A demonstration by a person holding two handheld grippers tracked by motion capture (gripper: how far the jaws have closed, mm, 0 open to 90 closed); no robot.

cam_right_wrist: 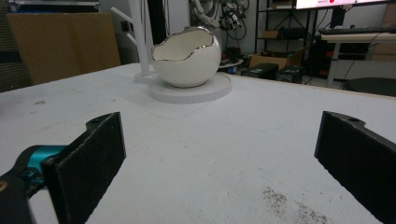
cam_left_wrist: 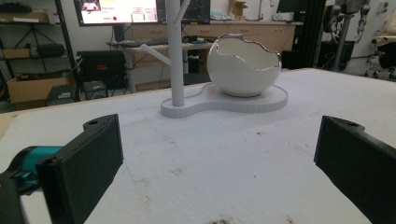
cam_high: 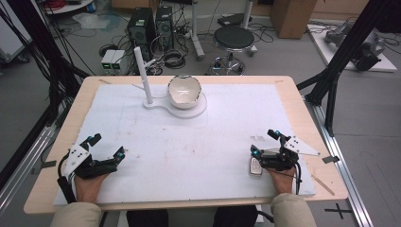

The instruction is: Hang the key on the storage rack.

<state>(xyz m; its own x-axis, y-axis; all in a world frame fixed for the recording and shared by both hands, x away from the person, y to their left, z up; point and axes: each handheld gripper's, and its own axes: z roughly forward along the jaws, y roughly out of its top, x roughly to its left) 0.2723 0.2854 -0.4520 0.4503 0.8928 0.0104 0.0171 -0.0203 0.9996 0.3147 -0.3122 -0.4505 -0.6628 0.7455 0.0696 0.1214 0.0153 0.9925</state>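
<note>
Both grippers, left gripper point(cam_high: 107, 145) and right gripper point(cam_high: 264, 142), low on the table's point(cam_high: 189, 156) near edge, jaws wide apart, empty.

We see bare white foam board point(cam_high: 189, 151) open between us and the far white egg-shaped bowl point(cam_high: 184, 91) beside its upright white post point(cam_high: 143, 75).

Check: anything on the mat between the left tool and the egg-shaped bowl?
Nothing: in the left gripper view, bare white mat with faint stains runs from the open left tool to the stand base under the egg-shaped bowl.
</note>
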